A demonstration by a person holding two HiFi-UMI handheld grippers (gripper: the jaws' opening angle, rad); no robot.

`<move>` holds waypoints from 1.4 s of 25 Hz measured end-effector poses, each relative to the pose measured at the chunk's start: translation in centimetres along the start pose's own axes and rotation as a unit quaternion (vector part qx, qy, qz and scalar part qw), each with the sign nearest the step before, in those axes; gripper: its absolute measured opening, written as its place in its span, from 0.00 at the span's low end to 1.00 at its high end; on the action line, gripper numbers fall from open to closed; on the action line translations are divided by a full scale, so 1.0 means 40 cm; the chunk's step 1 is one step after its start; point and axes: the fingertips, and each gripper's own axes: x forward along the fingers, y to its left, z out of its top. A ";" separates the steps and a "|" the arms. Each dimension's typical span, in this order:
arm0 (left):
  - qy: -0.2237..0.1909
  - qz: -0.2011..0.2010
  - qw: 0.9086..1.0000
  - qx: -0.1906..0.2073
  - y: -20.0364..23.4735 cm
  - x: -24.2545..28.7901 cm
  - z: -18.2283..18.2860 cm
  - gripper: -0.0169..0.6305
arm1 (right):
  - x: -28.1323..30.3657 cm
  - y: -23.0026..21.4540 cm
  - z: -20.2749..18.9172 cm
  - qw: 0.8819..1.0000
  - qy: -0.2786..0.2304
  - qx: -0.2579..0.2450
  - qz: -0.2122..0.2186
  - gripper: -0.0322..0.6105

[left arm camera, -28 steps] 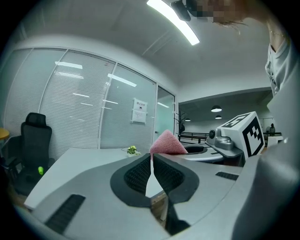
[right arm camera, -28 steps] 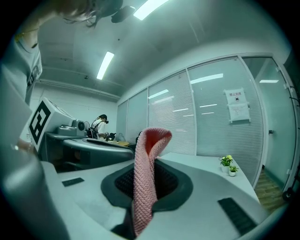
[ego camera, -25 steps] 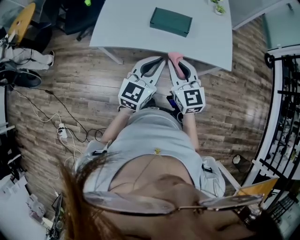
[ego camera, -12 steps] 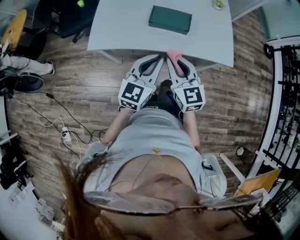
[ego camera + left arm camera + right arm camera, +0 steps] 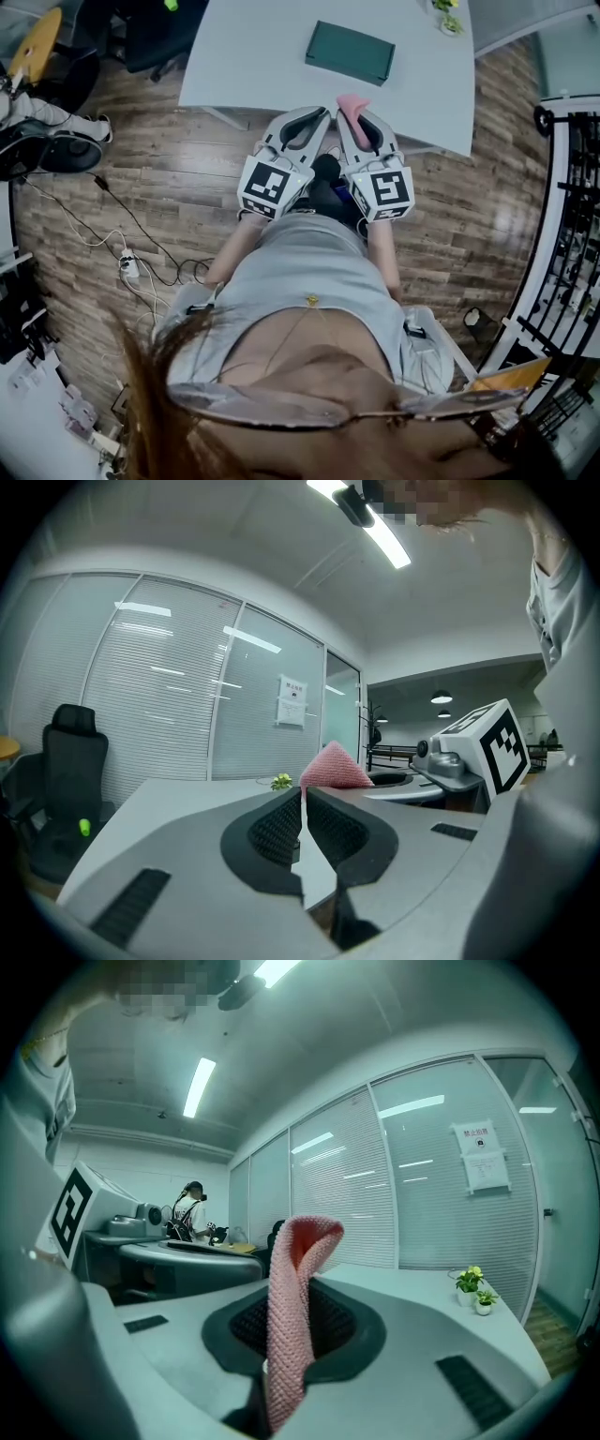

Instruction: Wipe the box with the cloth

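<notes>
- both tools have come forward since a second ago, and the gap between cloth and box has narrowed.
- head view: the left tool and right tool are held side by side in front of the person's body, tips pointing at the pale counter.
- head view: the pink cloth sticks out of the right tool's tip, over the counter's near edge.
- head view: the dark green box lies flat on the counter, beyond the cloth and not touching it; a small plant stands near the far right corner.
- left tool view: the jaws are closed together with nothing between them; the cloth shows just past them to the right, with the right tool's marker cube beside it.
- right tool view: the jaws are clamped on the cloth, which stands up in a folded loop above the tips and hangs below them.
- right tool view: the plant sits on the counter to the right; another person stands far off at the left.
</notes>
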 end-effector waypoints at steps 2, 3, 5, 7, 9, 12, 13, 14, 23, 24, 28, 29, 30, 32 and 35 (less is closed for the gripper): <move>0.001 0.002 1.000 -0.001 0.023 0.027 0.008 0.09 | 0.029 -0.022 0.009 1.000 -0.002 0.002 0.003 0.13; 0.003 0.003 1.000 -0.001 0.033 0.042 0.011 0.09 | 0.041 -0.035 0.013 1.000 -0.003 0.003 0.004 0.13; 0.006 0.004 1.000 0.001 0.050 0.077 0.019 0.09 | 0.064 -0.066 0.019 1.000 -0.003 0.005 0.005 0.12; 0.009 0.003 1.000 0.002 0.065 0.113 0.028 0.09 | 0.086 -0.100 0.024 1.000 -0.003 0.007 0.006 0.13; 0.012 0.004 1.000 0.003 0.078 0.146 0.038 0.09 | 0.106 -0.132 0.030 1.000 -0.002 0.009 0.007 0.13; 0.015 0.006 1.000 0.006 0.092 0.197 0.046 0.09 | 0.132 -0.181 0.040 1.000 -0.003 0.011 0.008 0.13; 0.017 0.007 1.000 0.006 0.096 0.215 0.047 0.09 | 0.138 -0.198 0.043 1.000 -0.004 0.013 0.009 0.12; 0.018 0.007 1.000 0.005 0.099 0.233 0.050 0.09 | 0.144 -0.215 0.046 1.000 -0.006 0.014 0.010 0.13; 0.013 0.017 1.000 0.002 0.122 0.371 0.082 0.09 | 0.199 -0.334 0.067 0.999 -0.015 0.012 0.031 0.13; 0.012 0.017 1.000 0.003 0.123 0.383 0.084 0.09 | 0.202 -0.345 0.066 0.999 -0.016 0.013 0.031 0.13; 0.011 0.014 1.000 0.009 0.124 0.423 0.088 0.09 | 0.206 -0.386 0.056 0.999 -0.017 0.023 0.025 0.12; 0.012 0.012 1.000 0.010 0.124 0.432 0.088 0.09 | 0.206 -0.397 0.054 0.999 -0.017 0.025 0.022 0.13; 0.013 0.010 1.000 0.011 0.123 0.440 0.088 0.09 | 0.205 -0.406 0.051 0.999 -0.018 0.028 0.018 0.12; 0.014 0.006 1.000 0.011 0.121 0.454 0.087 0.09 | 0.201 -0.423 0.047 0.999 -0.018 0.032 0.009 0.12; 0.013 -0.006 1.000 0.009 0.124 0.474 0.084 0.09 | 0.197 -0.444 0.038 0.999 -0.016 0.036 -0.008 0.13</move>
